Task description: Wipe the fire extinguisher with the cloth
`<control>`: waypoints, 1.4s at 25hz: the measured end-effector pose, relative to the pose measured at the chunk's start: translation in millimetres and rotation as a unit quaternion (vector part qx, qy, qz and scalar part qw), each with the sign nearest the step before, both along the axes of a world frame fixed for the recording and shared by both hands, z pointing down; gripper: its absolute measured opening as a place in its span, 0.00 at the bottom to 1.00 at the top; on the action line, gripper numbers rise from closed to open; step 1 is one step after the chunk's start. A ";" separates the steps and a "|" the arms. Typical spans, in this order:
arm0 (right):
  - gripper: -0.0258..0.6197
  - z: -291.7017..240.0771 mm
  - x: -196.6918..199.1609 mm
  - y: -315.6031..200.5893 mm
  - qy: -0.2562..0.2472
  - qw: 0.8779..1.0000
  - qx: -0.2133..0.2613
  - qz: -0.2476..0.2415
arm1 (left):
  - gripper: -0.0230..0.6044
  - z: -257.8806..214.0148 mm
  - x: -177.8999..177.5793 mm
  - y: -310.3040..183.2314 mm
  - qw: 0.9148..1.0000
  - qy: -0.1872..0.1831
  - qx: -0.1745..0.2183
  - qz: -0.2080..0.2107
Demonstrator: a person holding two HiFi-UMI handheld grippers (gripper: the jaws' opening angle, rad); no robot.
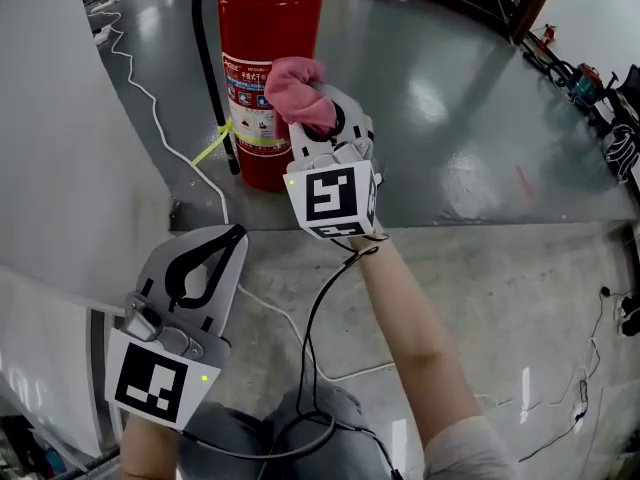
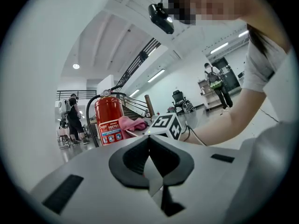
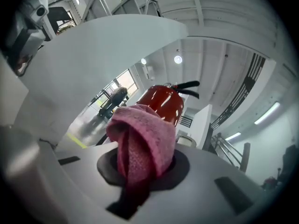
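Grey shiny floor (image 1: 450, 118) holds one red fire extinguisher (image 1: 262, 28), standing up beside a white wall (image 1: 60, 118). One pink cloth (image 1: 298, 93) is bunched tight in the right gripper (image 1: 325, 118) jaws, just by the fire extinguisher label. Well away from it, the left gripper (image 1: 228, 236) has its jaws pressed together, holding nothing.

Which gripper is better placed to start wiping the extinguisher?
Right. The right gripper is shut on the pink cloth, close to the fire extinguisher; the left gripper is shut, empty and farther back.
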State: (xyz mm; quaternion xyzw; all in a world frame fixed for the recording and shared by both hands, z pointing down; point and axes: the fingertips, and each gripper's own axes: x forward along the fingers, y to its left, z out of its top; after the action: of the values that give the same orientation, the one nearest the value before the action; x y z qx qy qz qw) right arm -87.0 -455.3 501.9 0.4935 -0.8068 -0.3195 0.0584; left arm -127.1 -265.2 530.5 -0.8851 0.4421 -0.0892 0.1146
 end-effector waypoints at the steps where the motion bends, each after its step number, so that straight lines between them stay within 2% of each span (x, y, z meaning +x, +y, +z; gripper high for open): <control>1: 0.13 14.8 -0.1 -0.6 0.006 1.000 -0.009 0.001 | 0.05 2.5 1.3 0.7 1.000 -0.001 -0.001 0.000; 7: 0.13 93.9 -4.6 -0.8 0.063 0.996 -0.056 0.008 | 0.05 11.9 9.5 7.6 1.000 -0.022 -0.001 0.002; 13: 0.13 144.2 -12.5 6.2 0.119 0.988 -0.100 0.015 | 0.05 10.5 10.0 16.4 1.000 -0.025 0.000 -0.006; 16: 0.13 147.5 -13.7 8.4 0.115 0.987 -0.109 0.023 | 0.05 7.8 7.3 20.6 0.999 -0.032 0.006 -0.008; 20: 0.13 103.6 -8.1 8.3 0.058 0.994 -0.083 0.033 | 0.05 5.1 1.2 24.8 0.999 -0.038 0.014 -0.004; 23: 0.13 43.7 -0.5 8.8 0.005 0.999 -0.038 0.038 | 0.05 6.9 -2.8 25.0 0.999 -0.030 0.016 0.002; 27: 0.13 -40.4 3.3 10.0 -0.036 0.999 0.013 0.032 | 0.05 4.7 -6.3 22.5 0.999 -0.022 0.022 0.015; 31: 0.13 -101.4 0.0 14.0 -0.037 0.998 0.042 0.039 | 0.05 -5.6 -6.3 15.8 0.999 -0.008 0.018 0.033; 35: 0.13 -133.9 -19.6 14.4 -0.002 0.998 0.049 0.038 | 0.05 -29.5 -4.6 6.4 0.999 -0.006 -0.002 0.047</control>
State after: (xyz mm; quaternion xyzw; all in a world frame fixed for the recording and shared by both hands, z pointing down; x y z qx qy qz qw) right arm -106.6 -440.8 368.0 0.5270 -0.7707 -0.3553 0.0447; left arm -131.7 -258.8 501.0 -0.9045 0.3995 -0.0898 0.1196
